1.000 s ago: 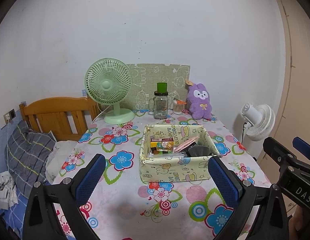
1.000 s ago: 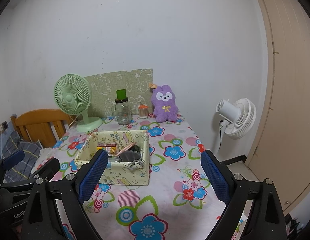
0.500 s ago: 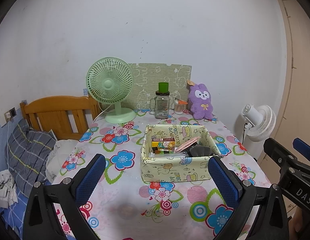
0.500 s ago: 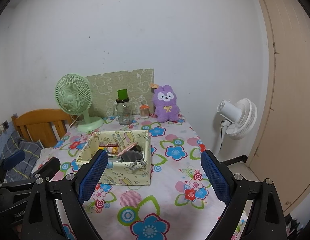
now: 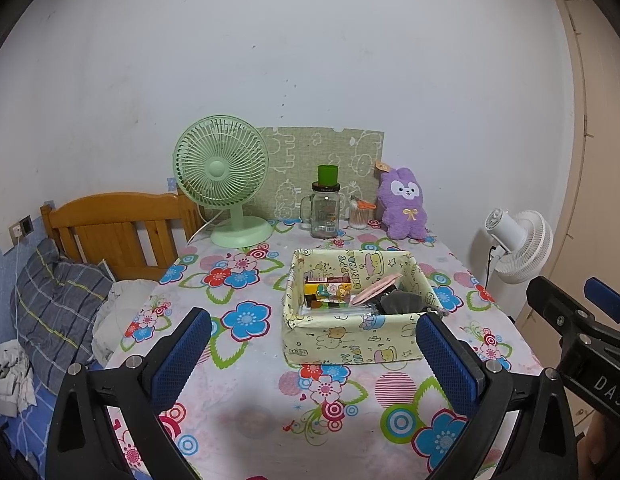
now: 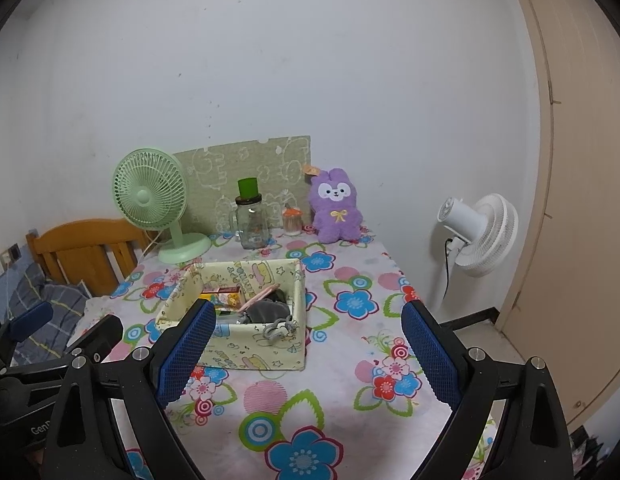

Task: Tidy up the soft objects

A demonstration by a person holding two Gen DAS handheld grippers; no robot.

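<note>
A purple plush bunny (image 5: 404,204) sits upright at the table's far right, against the wall; it also shows in the right wrist view (image 6: 336,207). A pale yellow fabric box (image 5: 350,338) stands mid-table and holds small packets, a pink item and a grey soft item (image 5: 400,303); the box shows in the right wrist view (image 6: 249,354) too. My left gripper (image 5: 314,354) is open and empty above the table's near edge. My right gripper (image 6: 307,350) is open and empty, near the front, right of the box.
A green desk fan (image 5: 225,184), a glass jar with a green cup on top (image 5: 325,208) and a small jar (image 5: 360,216) stand along the back wall. A white floor fan (image 6: 478,232) stands right of the table. A wooden bed with bedding (image 5: 81,280) lies left.
Both grippers have drifted slightly forward and up; the table contents sit a little lower in view. Nothing was taken hold of or moved.
</note>
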